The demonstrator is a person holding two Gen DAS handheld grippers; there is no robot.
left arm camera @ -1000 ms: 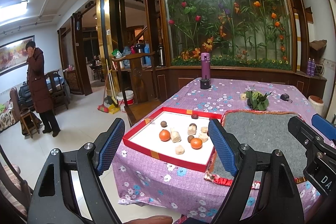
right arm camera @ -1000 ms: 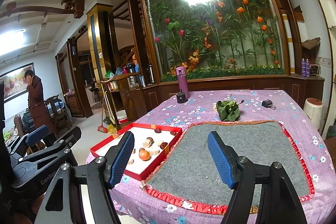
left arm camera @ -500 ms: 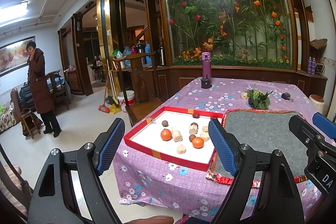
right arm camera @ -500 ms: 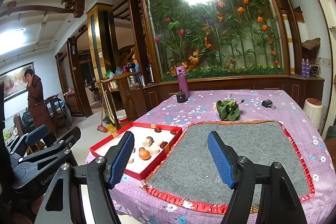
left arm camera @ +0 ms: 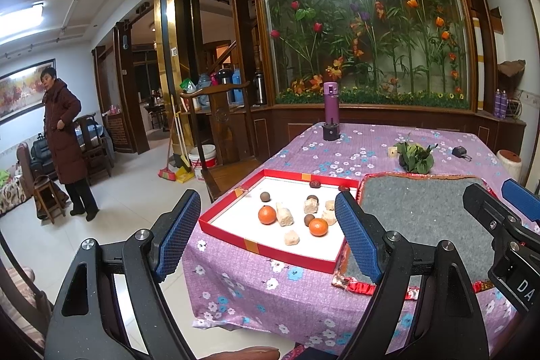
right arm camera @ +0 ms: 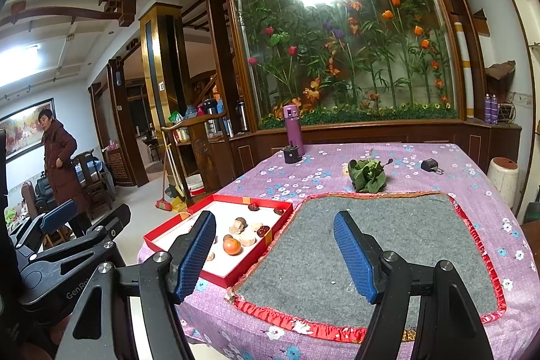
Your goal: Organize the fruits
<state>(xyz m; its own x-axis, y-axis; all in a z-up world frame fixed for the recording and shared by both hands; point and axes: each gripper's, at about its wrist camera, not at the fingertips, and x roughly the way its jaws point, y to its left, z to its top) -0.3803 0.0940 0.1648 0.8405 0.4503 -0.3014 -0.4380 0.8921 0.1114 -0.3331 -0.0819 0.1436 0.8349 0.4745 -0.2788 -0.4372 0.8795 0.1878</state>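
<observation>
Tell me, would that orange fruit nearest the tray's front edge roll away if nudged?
Probably. The orange fruit looks round and lies loose on the tray's flat white floor. The red tray has a raised rim that should stop it. It looks firm and smooth, so it might slip when squeezed.

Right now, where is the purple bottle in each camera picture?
Left wrist view: the purple bottle stands upright at the table's far edge, above centre.
Right wrist view: the same bottle stands just left of centre.
Shared landmark: the red box of fruits, nearer the cameras than the bottle.
</observation>
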